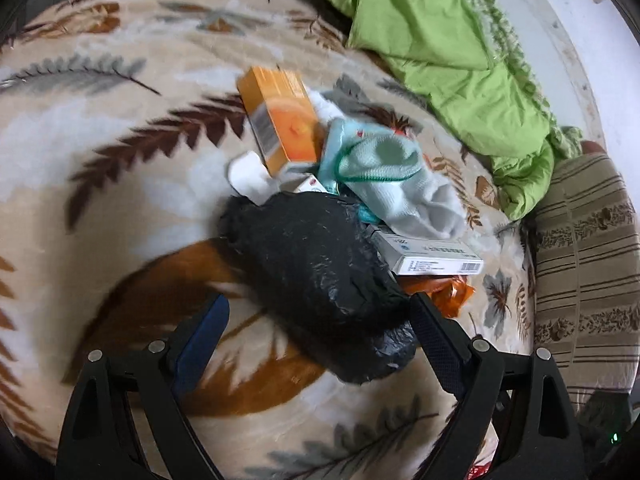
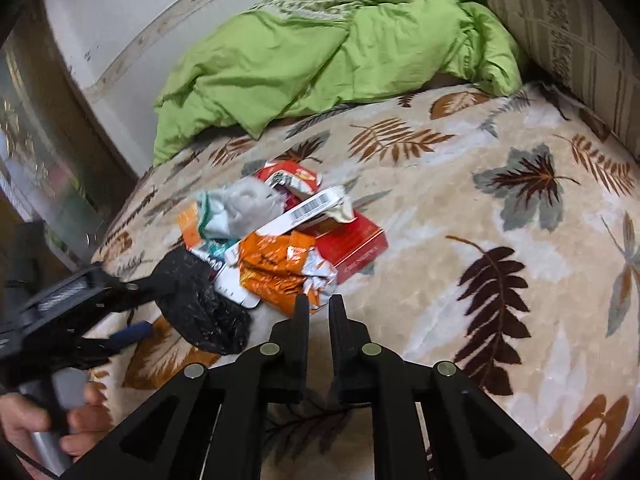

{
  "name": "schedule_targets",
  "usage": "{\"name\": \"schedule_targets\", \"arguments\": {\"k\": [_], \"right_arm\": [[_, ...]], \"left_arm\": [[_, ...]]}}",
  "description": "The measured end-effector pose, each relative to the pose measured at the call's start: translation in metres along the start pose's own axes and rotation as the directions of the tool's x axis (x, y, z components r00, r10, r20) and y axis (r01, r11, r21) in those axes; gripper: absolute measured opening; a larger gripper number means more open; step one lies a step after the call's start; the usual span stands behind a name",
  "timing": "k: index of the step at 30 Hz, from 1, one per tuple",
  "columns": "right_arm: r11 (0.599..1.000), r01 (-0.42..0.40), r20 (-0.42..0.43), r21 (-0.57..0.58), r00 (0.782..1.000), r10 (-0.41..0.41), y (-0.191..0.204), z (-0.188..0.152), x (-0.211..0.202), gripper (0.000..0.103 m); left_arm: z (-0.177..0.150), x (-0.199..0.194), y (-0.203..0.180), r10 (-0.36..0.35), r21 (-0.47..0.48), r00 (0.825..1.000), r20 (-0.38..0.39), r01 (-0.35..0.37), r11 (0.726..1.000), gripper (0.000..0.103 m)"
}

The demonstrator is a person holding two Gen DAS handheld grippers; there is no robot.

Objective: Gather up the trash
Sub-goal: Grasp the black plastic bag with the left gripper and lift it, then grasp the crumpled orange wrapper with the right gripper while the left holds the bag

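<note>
Approach step: black plastic bag (image 1: 320, 280) is straddled by released left gripper (image 1: 320, 320); right gripper (image 2: 319, 312) clenched, empty. Closure is required next.

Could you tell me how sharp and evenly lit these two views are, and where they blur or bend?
Left wrist view: motion smear across the leaf-print blanket and the black plastic bag, while the left gripper stays crisp. Right wrist view: sharper, barcode lines on the white box distinct; the left gripper at the edge is blurred. Both: soft even light, no glare, fisheye bending and dark corners.
</note>
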State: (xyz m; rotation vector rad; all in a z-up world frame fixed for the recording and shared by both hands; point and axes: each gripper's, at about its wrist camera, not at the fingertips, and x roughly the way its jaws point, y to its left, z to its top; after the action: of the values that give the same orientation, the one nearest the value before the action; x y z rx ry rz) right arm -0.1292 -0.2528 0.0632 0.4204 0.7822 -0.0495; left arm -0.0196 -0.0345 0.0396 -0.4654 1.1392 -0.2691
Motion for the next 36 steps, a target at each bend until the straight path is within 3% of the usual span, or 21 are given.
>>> {"name": "schedule_targets", "arguments": {"k": [2, 4, 7, 12, 15, 22, 28, 29, 30, 36], "right_arm": [[1.0, -0.007, 0.003, 0.015, 1.0, 0.007, -0.004, 0.001, -0.001, 0.024], [1.0, -0.014, 0.015, 0.023, 1.0, 0.014, -0.005, 0.002, -0.003, 0.042], [1.0, -0.02, 0.032, 0.009, 0.999, 0.02, -0.003, 0.003, -0.004, 0.055], [0.998, -0.032, 0.012, -0.049, 0.999, 0.033, 0.009, 0.003, 0.004, 0.063], [0.995, -0.018, 0.013, -0.102, 1.0, 0.019, 0.018, 0.006, 0.011, 0.076], [0.987, -0.009, -0.06, -0.158, 0.998, 0.0, 0.025, 0.013, 0.051, 0.077], [0.983, -0.021, -0.115, -0.184, 0.993, -0.001, 0.03, 0.011, 0.078, 0.077], [0.981, -0.02, -0.113, -0.193, 0.994, -0.002, 0.032, 0.01, 0.079, 0.075], [0.979, -0.014, -0.108, -0.203, 0.994, -0.008, 0.034, 0.009, 0.079, 0.065], [0.981, -0.027, -0.062, -0.194, 0.998, 0.015, 0.036, 0.007, 0.062, 0.054]], "left_arm": [[0.002, 0.011, 0.001, 0.001, -0.017, 1.0, -0.004, -0.001, 1.0, 0.089], [0.004, 0.016, 0.002, -0.015, -0.004, 1.0, 0.009, 0.016, 1.0, 0.057], [0.007, 0.015, 0.002, -0.067, 0.025, 0.998, 0.011, 0.067, 0.997, 0.044], [0.006, -0.008, 0.003, -0.108, 0.104, 0.993, 0.042, 0.103, 0.989, 0.038], [-0.001, -0.033, 0.007, -0.116, 0.182, 0.989, 0.087, 0.098, 0.978, 0.038], [-0.015, -0.069, 0.022, -0.078, 0.3, 0.969, 0.236, 0.004, 0.954, 0.038], [-0.019, -0.07, 0.024, -0.098, 0.339, 0.962, 0.254, 0.006, 0.941, 0.038], [-0.02, -0.07, 0.022, -0.097, 0.347, 0.961, 0.258, 0.002, 0.938, 0.038], [-0.022, -0.07, 0.022, -0.097, 0.356, 0.96, 0.263, -0.003, 0.935, 0.038], [-0.027, -0.072, 0.017, -0.106, 0.379, 0.953, 0.284, -0.01, 0.925, 0.038]]}}
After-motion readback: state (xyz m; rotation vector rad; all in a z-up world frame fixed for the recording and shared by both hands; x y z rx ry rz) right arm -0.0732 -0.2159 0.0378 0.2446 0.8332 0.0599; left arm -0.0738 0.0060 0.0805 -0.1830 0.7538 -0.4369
